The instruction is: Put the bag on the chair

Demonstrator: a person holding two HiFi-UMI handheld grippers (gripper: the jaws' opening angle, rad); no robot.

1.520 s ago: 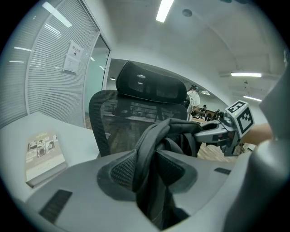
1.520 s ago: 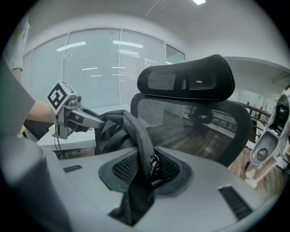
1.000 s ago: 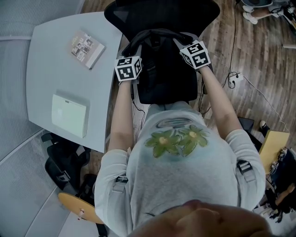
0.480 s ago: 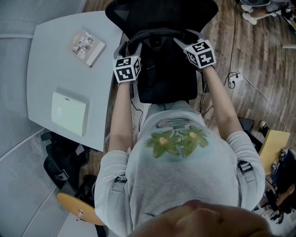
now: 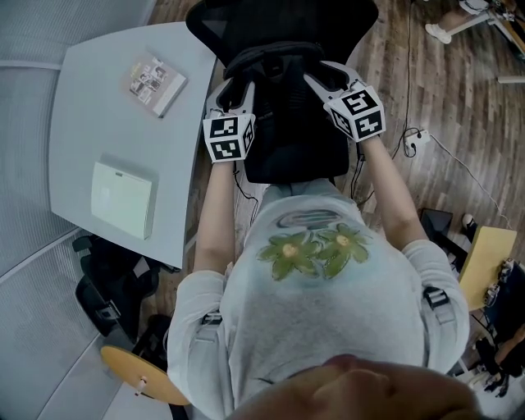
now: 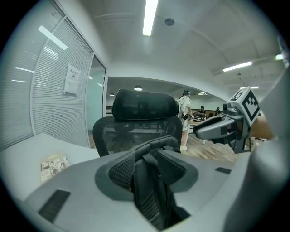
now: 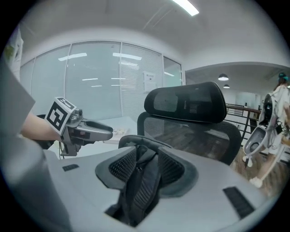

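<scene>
Bag (image 5: 291,131), black, count one: where is it entered, asks the checker.

The recorder lists it in front of the backrest of the chair (image 5: 279,20), over the seat and hanging from its two shoulder straps. The seat is hidden beneath it, so he cannot tell whether its bottom touches the seat or hangs just above.

Held by what, the checker asks.

By two hand-held grippers, says the recorder. The left hand-held gripper (image 5: 235,85) pinches one strap (image 6: 152,195) and the right hand-held gripper (image 5: 322,75) pinches the other strap (image 7: 140,190). On both, the jaws have just been closing, each with its strap between them.

Task status, the checker asks.

Judged partly done, the recorder answers. The bag has been brought to the chair and lined up with it. In his judgement what remains is to settle it on the seat, see that it sits steady against the backrest, and let go of both straps.

And the rest of the count, asks the checker.

The recorder reads out:
- Chair with mesh back and headrest: one.
- Bench (image 5: 90,123), pale grey, just left of the chair: one.
- On the bench, one illustrated booklet (image 5: 154,85) and one pale green flat box (image 5: 123,202), lying well apart.
- On the floor to the right, one white power strip (image 5: 417,138) with its cable.
- Dark gear under the bench edge: too unclear to count.
</scene>
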